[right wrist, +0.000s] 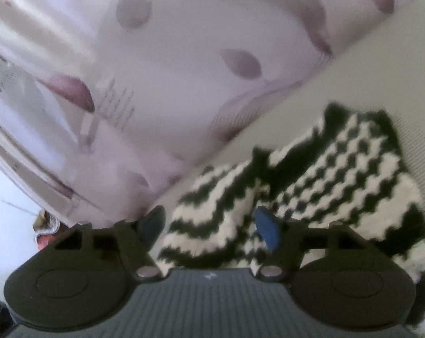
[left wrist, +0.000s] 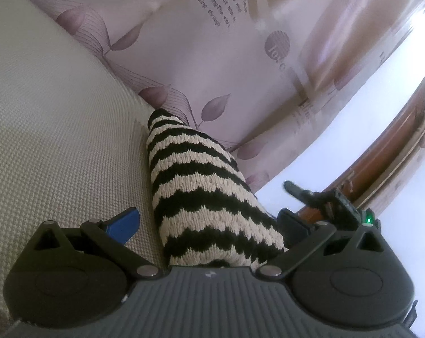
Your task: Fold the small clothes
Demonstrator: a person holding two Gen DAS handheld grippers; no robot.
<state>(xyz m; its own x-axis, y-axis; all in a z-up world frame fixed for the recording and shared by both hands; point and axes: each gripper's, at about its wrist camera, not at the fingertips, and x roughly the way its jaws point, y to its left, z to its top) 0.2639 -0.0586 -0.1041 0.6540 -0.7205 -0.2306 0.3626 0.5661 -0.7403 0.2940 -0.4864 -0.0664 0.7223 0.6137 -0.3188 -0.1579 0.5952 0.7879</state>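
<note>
A black-and-cream zigzag knit garment (left wrist: 201,186) lies on a beige woven surface (left wrist: 57,118), bunched into a long ridge that runs away from me. My left gripper (left wrist: 209,222) straddles its near end with jaws wide; the blue finger (left wrist: 125,222) stands clear of the knit. In the blurred right wrist view the same garment (right wrist: 339,169) spreads to the right, one folded flap reaching between the jaws of my right gripper (right wrist: 209,226), which stands open, the pads not pressing. A dark finger (left wrist: 292,188) of the right gripper shows beyond the knit in the left wrist view.
Pale fabric printed with purple leaves (left wrist: 212,42) hangs along the surface's far edge. A brown wooden frame (left wrist: 395,146) and a bright white area lie to the right. Some coloured clutter (right wrist: 43,225) sits low at the left of the right wrist view.
</note>
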